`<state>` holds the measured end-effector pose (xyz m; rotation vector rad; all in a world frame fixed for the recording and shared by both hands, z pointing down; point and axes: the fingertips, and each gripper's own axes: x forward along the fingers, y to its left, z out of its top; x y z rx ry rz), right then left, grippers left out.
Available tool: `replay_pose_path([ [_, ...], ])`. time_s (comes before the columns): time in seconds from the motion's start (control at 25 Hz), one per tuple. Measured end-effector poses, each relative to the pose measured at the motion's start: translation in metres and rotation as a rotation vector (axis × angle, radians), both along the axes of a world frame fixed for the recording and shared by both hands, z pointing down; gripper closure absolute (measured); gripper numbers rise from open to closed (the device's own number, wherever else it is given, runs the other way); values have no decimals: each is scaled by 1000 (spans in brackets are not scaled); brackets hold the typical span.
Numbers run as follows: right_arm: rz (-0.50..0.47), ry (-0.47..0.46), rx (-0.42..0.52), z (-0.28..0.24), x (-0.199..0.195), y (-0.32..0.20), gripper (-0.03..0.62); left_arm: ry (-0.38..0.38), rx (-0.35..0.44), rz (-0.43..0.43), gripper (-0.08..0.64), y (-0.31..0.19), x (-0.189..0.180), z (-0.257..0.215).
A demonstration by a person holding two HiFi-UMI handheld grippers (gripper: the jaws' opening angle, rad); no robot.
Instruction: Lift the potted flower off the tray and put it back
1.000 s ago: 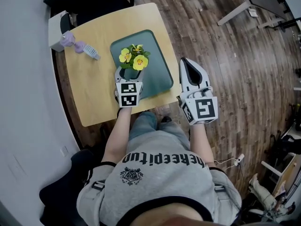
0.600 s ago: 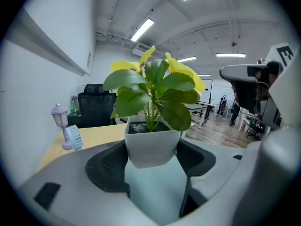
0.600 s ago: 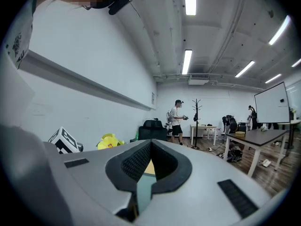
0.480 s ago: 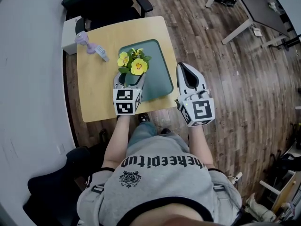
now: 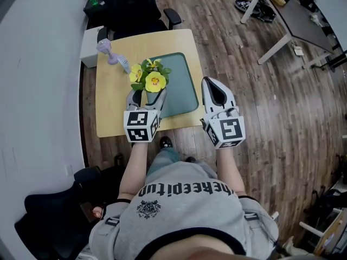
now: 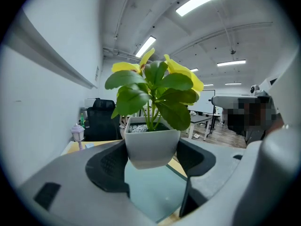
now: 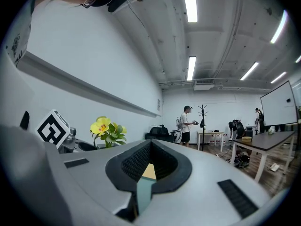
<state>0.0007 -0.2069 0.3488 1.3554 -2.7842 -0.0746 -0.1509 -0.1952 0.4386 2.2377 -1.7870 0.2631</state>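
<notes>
A potted flower point(image 5: 154, 81) with yellow blooms and green leaves stands in a small white pot point(image 6: 151, 145). My left gripper point(image 5: 146, 97) is shut on that pot, one jaw on each side, and holds it upright in the air above the green tray point(image 5: 183, 88). In the left gripper view the tray point(image 6: 155, 194) shows below the pot's base with a gap between them. My right gripper point(image 5: 216, 90) hangs to the right of the tray, past the table's edge, shut and empty. In the right gripper view the flower point(image 7: 107, 128) is at the left.
The tray lies on a small wooden table point(image 5: 116, 104). A purple toy lamp point(image 5: 107, 49) and a small pale object point(image 5: 123, 65) lie at its far left. A white box point(image 5: 89, 42) and a black office chair point(image 5: 135, 10) stand behind. Wooden floor point(image 5: 260, 123) lies to the right.
The left gripper has risen with the pot, off the tray. The table looks smaller and farther below. The right gripper has stayed shut beside the tray.
</notes>
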Motion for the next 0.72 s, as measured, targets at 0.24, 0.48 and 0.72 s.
replay_pose_path([
  [0.24, -7, -28, 29, -16, 12, 19, 589, 8, 70, -38, 230, 24, 2, -34],
  [0.48, -8, -49, 53, -29, 28, 37, 589, 9, 129, -53, 230, 48, 12, -63],
  [0.72, 6, -65, 80, -39, 48, 55, 589, 6, 184, -67, 230, 69, 23, -86],
])
